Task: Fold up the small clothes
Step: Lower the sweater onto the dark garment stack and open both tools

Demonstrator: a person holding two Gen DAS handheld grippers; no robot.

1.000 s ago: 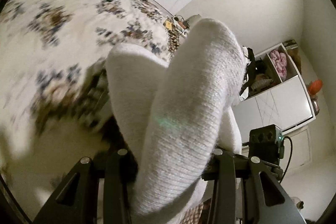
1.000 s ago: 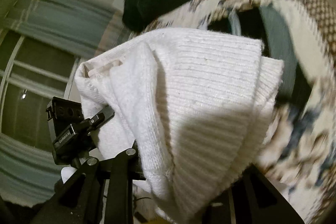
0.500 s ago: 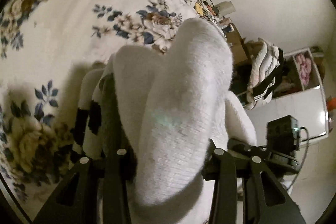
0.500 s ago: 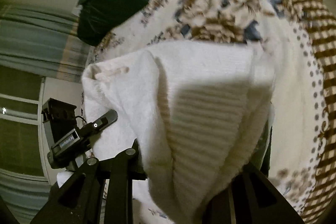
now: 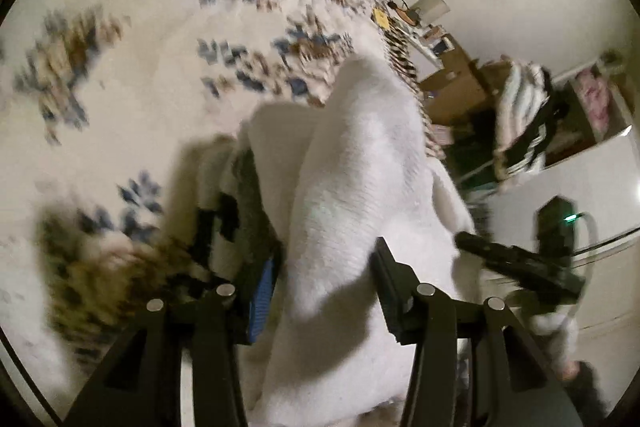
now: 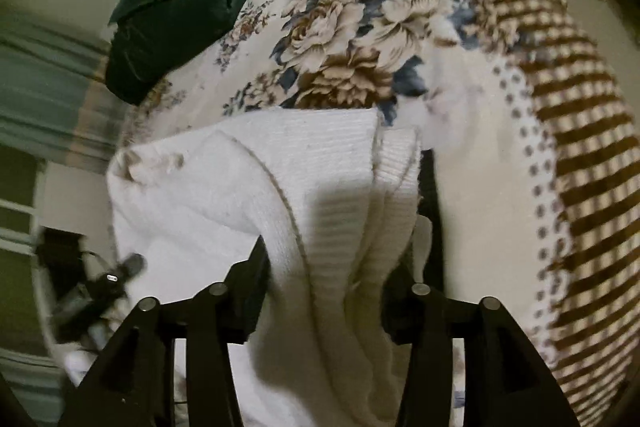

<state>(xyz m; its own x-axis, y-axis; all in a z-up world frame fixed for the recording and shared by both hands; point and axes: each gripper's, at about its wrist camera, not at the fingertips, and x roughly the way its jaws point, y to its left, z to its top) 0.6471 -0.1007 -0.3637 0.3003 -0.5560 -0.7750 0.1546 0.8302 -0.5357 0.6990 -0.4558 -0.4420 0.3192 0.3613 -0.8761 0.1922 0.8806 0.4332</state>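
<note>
Both jaws were opening with the white knit [image 6: 248,195] still between them, draped over the bed [image 6: 340,27]. Your left hand-held gripper [image 5: 324,291] and right hand-held gripper [image 6: 324,291] let go early; fold could spring open or snag.

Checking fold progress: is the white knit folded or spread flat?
Folded: the white knit shows doubled layers, bunched between both grippers.

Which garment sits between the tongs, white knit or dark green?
The white knit; the green one lies far back on the floral bedspread.
</note>
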